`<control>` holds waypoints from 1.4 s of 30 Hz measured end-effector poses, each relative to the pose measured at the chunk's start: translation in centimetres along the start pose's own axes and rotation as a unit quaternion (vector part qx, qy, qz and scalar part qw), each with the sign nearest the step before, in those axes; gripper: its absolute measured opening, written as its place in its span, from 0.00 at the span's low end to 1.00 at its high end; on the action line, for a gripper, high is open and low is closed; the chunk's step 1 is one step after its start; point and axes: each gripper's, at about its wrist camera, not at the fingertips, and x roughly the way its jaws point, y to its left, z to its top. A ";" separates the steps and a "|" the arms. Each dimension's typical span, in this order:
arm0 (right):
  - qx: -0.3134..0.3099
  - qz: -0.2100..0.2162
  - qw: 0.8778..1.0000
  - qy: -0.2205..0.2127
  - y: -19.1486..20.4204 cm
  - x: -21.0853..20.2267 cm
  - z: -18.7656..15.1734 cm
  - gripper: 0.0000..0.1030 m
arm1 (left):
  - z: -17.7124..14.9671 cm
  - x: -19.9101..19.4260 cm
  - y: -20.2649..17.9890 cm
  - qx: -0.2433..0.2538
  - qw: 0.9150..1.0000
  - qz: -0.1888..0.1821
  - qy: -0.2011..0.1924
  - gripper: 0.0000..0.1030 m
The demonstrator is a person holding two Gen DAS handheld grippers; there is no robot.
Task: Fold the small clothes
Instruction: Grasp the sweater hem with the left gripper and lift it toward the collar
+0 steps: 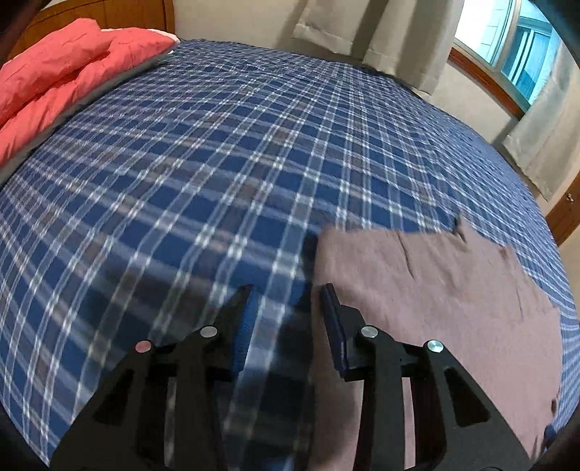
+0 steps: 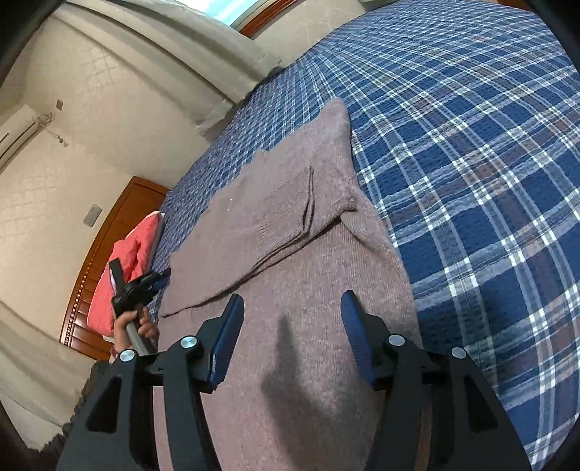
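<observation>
A mauve knitted sweater [image 2: 290, 232] lies flat on the blue plaid bed cover [image 2: 471, 163], with a sleeve folded across its body. My right gripper [image 2: 291, 300] is open and empty, hovering over the sweater's lower part. In the left wrist view the sweater [image 1: 417, 290] lies at lower right. My left gripper [image 1: 286, 290] is open and empty above the bed cover [image 1: 217, 163], just left of the sweater's edge. The left gripper also shows in the right wrist view [image 2: 141, 282], held by a hand beside the sweater.
A coral-red folded quilt [image 1: 54, 72] lies at the head of the bed by a wooden headboard [image 2: 108, 239]. Beige curtains [image 1: 380, 32] and a window [image 1: 514, 47] stand beyond the far side of the bed.
</observation>
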 end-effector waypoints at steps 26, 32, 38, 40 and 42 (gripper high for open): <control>0.007 -0.044 0.999 -0.021 -2.1 -9.1 -6.2 0.64 | -15.9 -14.4 6.8 -0.032 0.989 -0.132 0.057 0.49; 0.027 -0.027 0.999 0.000 -2.9 -10.5 -8.7 0.64 | -20.7 -17.1 7.1 -0.029 0.981 -0.179 0.069 0.50; 0.030 0.016 0.999 0.028 -2.5 -11.1 -11.4 0.64 | -23.1 -18.3 7.4 -0.043 0.969 -0.229 0.078 0.50; 0.027 0.024 0.999 0.037 -2.1 -11.4 -12.2 0.64 | -23.7 -18.8 7.2 -0.041 0.966 -0.244 0.080 0.50; 0.017 0.031 0.998 0.051 -1.6 -11.5 -13.0 0.64 | -24.6 -19.0 7.0 -0.039 0.958 -0.268 0.090 0.50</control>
